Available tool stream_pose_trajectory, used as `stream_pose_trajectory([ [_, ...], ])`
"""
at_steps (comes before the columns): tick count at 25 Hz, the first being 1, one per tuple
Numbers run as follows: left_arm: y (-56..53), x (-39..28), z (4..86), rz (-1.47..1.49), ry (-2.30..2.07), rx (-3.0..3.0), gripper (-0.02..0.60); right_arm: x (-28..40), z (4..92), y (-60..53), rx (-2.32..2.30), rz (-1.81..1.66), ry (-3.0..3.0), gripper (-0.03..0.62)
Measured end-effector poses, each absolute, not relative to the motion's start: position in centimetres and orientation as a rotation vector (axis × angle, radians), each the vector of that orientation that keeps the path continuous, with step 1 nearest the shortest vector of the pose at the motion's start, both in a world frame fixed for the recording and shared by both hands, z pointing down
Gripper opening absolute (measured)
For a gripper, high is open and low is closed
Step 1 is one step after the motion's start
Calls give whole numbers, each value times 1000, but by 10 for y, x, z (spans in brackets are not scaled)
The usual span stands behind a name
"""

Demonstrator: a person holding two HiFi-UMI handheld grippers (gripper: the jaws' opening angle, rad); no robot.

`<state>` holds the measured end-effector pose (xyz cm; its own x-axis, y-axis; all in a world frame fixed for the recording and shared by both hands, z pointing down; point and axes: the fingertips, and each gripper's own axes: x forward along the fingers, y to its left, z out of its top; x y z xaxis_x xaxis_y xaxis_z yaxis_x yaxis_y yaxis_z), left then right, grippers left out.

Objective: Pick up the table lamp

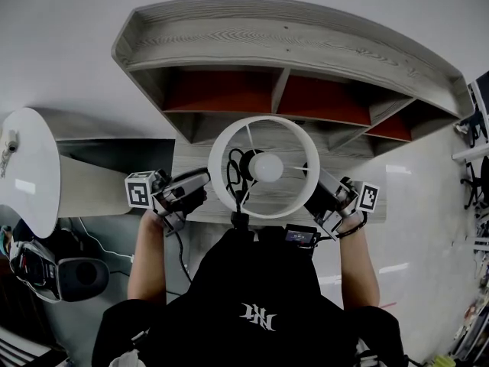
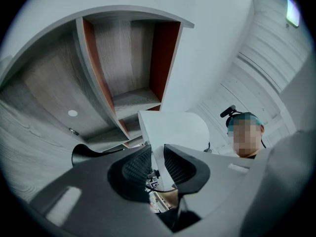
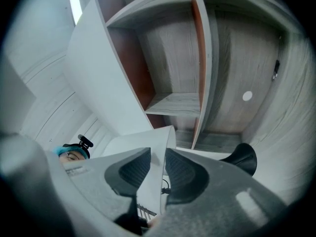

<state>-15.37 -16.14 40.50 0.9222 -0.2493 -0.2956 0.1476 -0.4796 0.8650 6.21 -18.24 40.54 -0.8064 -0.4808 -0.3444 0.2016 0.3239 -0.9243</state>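
Seen from above in the head view, the table lamp's white round shade (image 1: pixel 221 140) hangs in front of my chest, with its bulb (image 1: pixel 267 167) and black cord inside the ring. My left gripper (image 1: pixel 208 178) is shut on the shade's left wall and my right gripper (image 1: pixel 312 180) is shut on its right wall. In the left gripper view the thin white shade (image 2: pixel 173 127) runs between the two ribbed pads of the left gripper (image 2: pixel 158 164). The right gripper view shows the shade (image 3: pixel 133 144) pinched the same way by the right gripper (image 3: pixel 158 169). The lamp's base is hidden below the shade.
A grey wooden shelf unit (image 1: pixel 283 44) with red-backed compartments stands straight ahead, over a wood-grain desk top (image 1: pixel 191 151). A white round table (image 1: pixel 30 167) is at the left, with a dark chair (image 1: pixel 80 277) and cables below it. Black stands line the right edge.
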Motion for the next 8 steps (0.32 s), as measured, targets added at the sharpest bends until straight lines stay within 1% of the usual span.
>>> stream_pose_trajectory([
  [8,-167,-155,415,-467,-69,2005,83,61,416,-188,-267,-1532,2032,97],
])
